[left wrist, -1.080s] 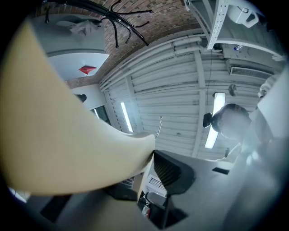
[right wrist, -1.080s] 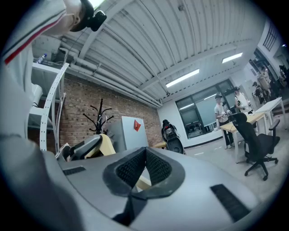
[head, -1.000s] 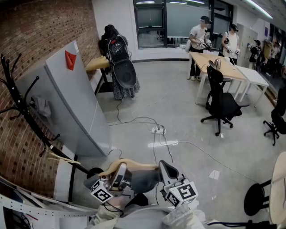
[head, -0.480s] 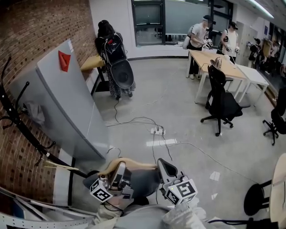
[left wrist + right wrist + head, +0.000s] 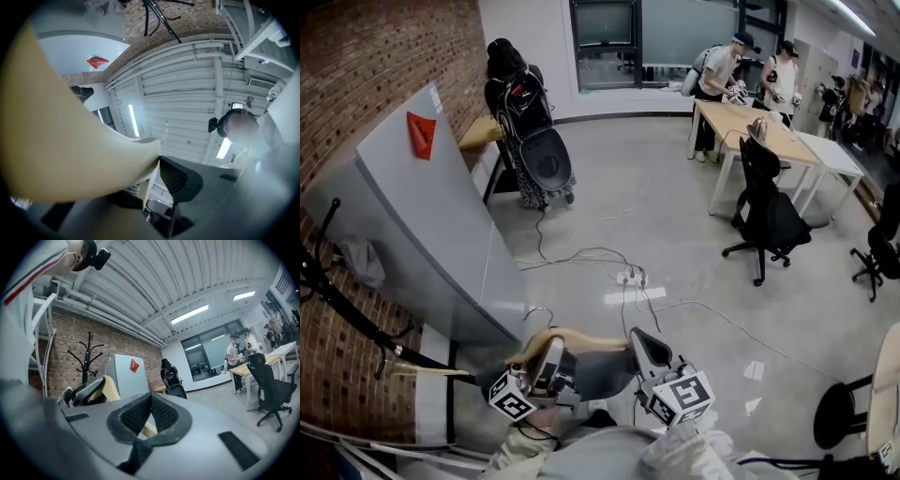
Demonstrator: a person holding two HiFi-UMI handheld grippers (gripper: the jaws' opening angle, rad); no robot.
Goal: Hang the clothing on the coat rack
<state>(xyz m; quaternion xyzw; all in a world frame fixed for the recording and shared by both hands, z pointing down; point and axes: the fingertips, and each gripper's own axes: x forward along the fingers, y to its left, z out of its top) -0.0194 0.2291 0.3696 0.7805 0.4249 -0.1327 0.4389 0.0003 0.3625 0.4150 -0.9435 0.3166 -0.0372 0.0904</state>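
Left gripper [image 5: 550,362] clamped on wooden hanger [image 5: 581,338], right gripper [image 5: 646,350] pinching its other end, grey garment [image 5: 602,375] draped between

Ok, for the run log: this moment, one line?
left gripper: on hanger | right gripper: on hanger | coat rack: apart

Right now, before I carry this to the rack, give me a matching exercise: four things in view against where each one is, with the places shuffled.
Things:
1. hanger
2. coat rack
3. black office chair
4. power strip

Places:
A. on the floor among cables
B. gripped by the left gripper and right gripper
C. in front of the brick wall
D. beside the wooden table

Pairs: 1-B, 2-C, 3-D, 4-A
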